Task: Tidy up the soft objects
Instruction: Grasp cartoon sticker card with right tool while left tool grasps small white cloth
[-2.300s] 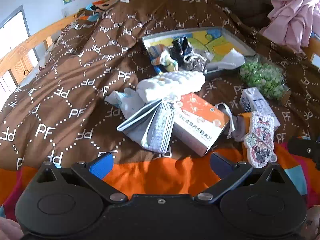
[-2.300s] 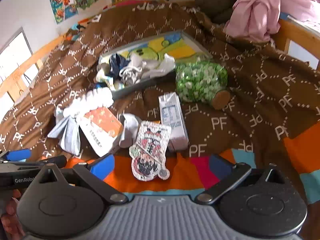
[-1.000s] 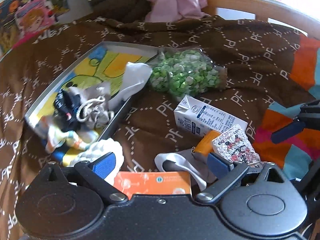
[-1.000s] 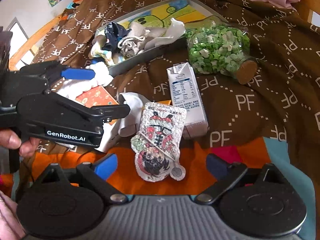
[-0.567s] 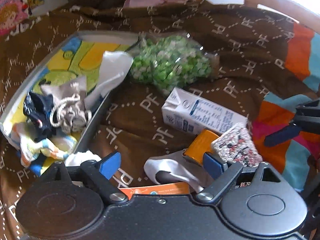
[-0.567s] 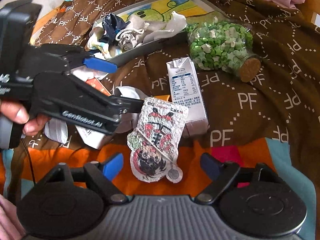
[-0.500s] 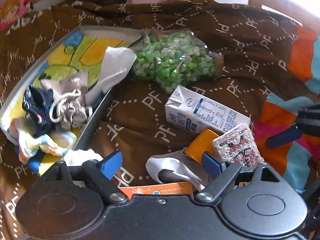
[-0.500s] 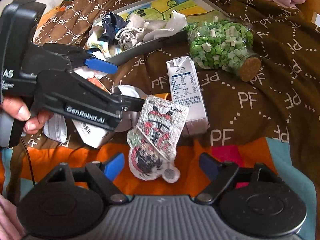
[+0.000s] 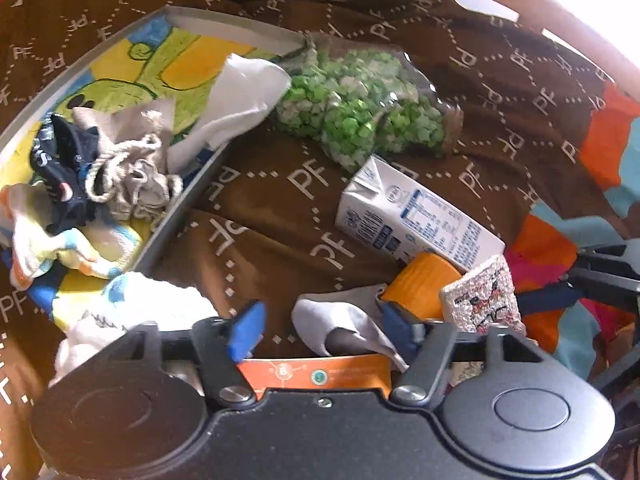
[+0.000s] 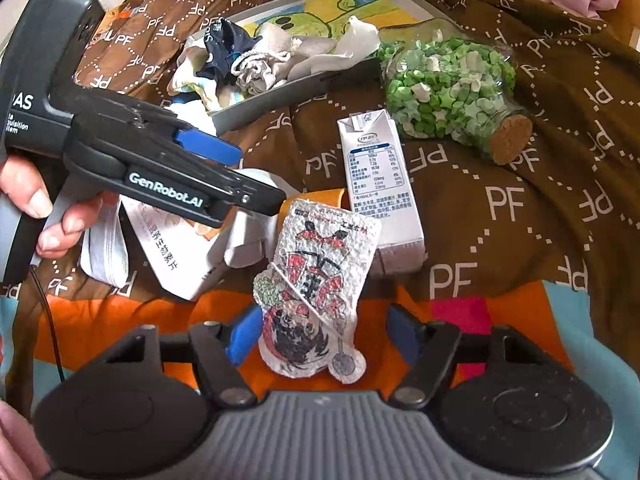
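Grey sock (image 9: pixel 340 322) lies on brown blanket (image 9: pixel 256 216), between pads of left gripper (image 9: pixel 320 330), not yet pinched. Jaws just closing, still apart. Fabric only to be caught, orange box (image 9: pixel 316 376) beneath avoided. Right gripper (image 10: pixel 320 330) apart around flat charm (image 10: pixel 316 280). Tray (image 9: pixel 180 204) judged destination.

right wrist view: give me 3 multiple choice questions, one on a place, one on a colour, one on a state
1. Where does the milk carton lie?
A. in the tray
B. on the brown blanket, beside the jar
C. on the pink cloth

2. What colour are the paper stars in the jar?
A. red and black
B. green and white
C. blue and yellow

3. How does the jar lie?
A. upright, cork up
B. on its side, corked
C. on its side, uncorked

Answers:
1 B: the carton rests on the blanket, outside the tray.
2 B: green and white pieces fill the glass.
3 B: the cork plugs the neck and points sideways.
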Action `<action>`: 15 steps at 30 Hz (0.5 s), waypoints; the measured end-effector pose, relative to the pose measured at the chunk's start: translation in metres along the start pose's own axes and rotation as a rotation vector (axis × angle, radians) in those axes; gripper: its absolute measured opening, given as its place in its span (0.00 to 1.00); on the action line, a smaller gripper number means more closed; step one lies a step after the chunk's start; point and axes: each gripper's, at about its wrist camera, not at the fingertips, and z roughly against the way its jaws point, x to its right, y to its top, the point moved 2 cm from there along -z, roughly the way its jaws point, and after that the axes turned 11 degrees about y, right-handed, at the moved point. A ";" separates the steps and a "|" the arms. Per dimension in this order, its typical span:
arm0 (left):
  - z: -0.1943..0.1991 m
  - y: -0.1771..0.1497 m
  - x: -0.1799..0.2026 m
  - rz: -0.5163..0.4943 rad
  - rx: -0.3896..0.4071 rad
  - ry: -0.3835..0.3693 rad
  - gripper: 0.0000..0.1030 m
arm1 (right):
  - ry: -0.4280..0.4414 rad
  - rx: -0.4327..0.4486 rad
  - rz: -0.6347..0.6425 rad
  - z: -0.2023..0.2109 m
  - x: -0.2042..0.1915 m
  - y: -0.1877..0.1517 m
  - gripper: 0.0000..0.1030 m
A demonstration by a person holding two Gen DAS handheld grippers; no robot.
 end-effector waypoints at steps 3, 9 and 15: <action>0.000 -0.002 0.003 -0.017 -0.004 -0.020 0.51 | 0.003 -0.011 0.005 -0.003 -0.002 0.000 0.71; 0.002 -0.003 0.004 0.006 -0.001 -0.044 0.30 | 0.022 -0.021 0.007 -0.004 -0.003 -0.002 0.60; 0.010 -0.006 0.005 0.053 0.000 -0.015 0.15 | 0.054 -0.018 -0.026 -0.001 -0.002 -0.002 0.49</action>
